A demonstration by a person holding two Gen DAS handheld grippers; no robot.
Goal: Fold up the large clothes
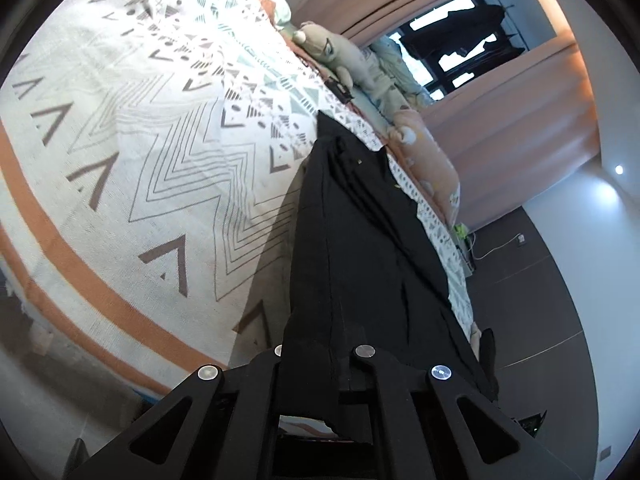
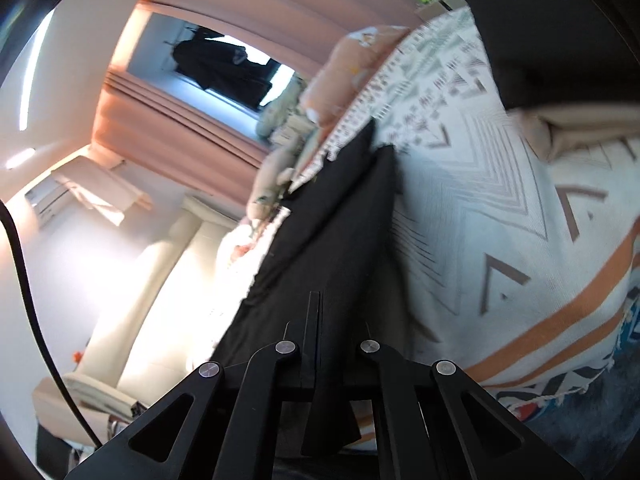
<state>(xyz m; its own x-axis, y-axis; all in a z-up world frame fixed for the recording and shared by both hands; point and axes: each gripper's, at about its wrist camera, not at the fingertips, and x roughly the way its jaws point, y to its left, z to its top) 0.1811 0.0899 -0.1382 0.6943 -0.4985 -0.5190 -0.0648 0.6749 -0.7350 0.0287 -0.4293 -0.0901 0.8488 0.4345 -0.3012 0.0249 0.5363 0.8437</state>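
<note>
A large black garment [image 1: 360, 220] hangs stretched above a bed covered by a white blanket with grey zigzags and orange stripes [image 1: 132, 140]. My left gripper [image 1: 320, 356] is shut on one end of the garment, with cloth hanging between its fingers. In the right wrist view the same black garment [image 2: 332, 232] runs away from my right gripper [image 2: 326, 320], which is shut on its other end. The cloth is lifted off the blanket [image 2: 500, 208] and partly doubled lengthwise. The fingertips are hidden by the cloth.
Plush toys and an orange pillow [image 1: 424, 148] lie along the far side of the bed. Pink curtains [image 1: 520, 120] frame a window with dark clothes hanging. Dark floor [image 1: 540, 300] lies beyond the bed. A beige folded cloth [image 2: 580, 128] lies on the blanket.
</note>
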